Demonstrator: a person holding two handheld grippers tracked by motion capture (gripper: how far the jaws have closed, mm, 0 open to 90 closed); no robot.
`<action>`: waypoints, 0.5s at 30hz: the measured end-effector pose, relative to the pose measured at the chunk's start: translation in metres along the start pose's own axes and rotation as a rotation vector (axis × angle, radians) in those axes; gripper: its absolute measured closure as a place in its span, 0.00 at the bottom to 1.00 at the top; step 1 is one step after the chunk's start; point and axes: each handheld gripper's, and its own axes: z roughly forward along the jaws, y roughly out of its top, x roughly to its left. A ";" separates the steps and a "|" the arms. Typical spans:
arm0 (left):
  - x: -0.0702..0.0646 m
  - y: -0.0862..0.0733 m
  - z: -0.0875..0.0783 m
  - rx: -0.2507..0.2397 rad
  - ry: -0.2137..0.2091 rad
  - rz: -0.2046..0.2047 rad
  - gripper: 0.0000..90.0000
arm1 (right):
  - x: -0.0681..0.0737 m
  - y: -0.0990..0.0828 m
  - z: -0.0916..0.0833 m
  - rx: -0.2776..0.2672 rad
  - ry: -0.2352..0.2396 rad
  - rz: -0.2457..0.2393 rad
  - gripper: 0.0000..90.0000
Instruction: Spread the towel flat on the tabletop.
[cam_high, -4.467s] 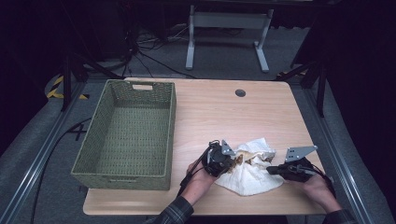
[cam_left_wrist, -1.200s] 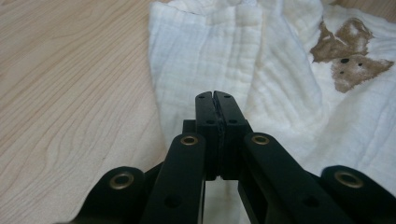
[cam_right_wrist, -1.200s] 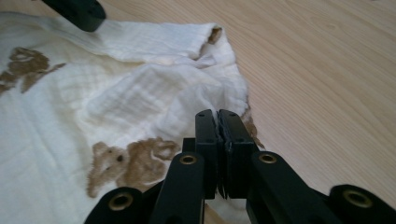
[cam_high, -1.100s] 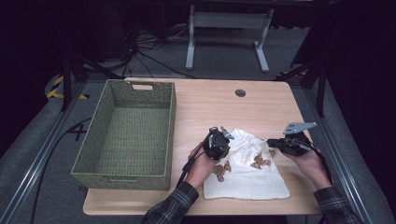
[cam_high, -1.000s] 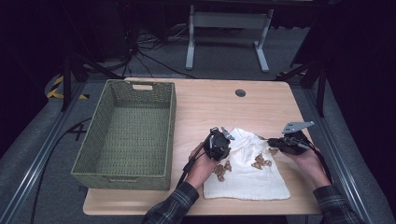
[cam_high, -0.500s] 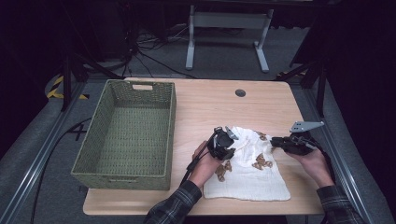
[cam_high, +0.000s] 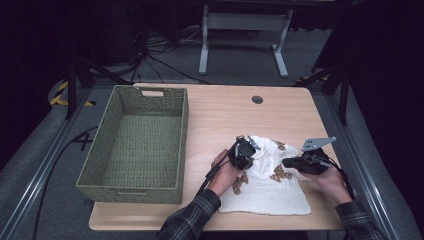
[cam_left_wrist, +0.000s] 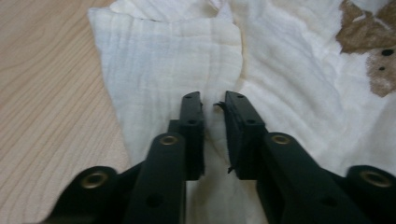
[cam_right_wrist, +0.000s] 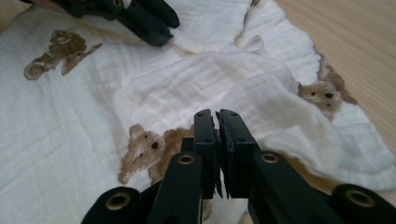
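Pale wood table is being worked at, under a dark room backdrop. Left gripper is being held low over the white cloth; its jaws have just been closing, a narrow gap remains, and whether fabric is being pinched cannot be told. Right gripper is being kept clenched, jaws nearly touching, above a brown bear print; nothing is being seen between the pads. Cloth is being spread at the lower right of the high view, its upper edge rumpled. Woven green basket is being left at mid-left.
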 end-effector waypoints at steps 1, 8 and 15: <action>0.002 0.000 -0.001 -0.007 -0.009 -0.008 0.94 | 0.000 -0.001 0.002 0.005 0.003 -0.003 0.96; 0.014 -0.003 -0.022 -0.093 0.010 -0.094 0.95 | 0.000 -0.004 0.008 0.045 0.014 -0.008 0.98; 0.041 -0.017 -0.040 -0.108 0.120 -0.227 0.95 | -0.002 -0.008 0.012 0.085 0.005 -0.008 0.99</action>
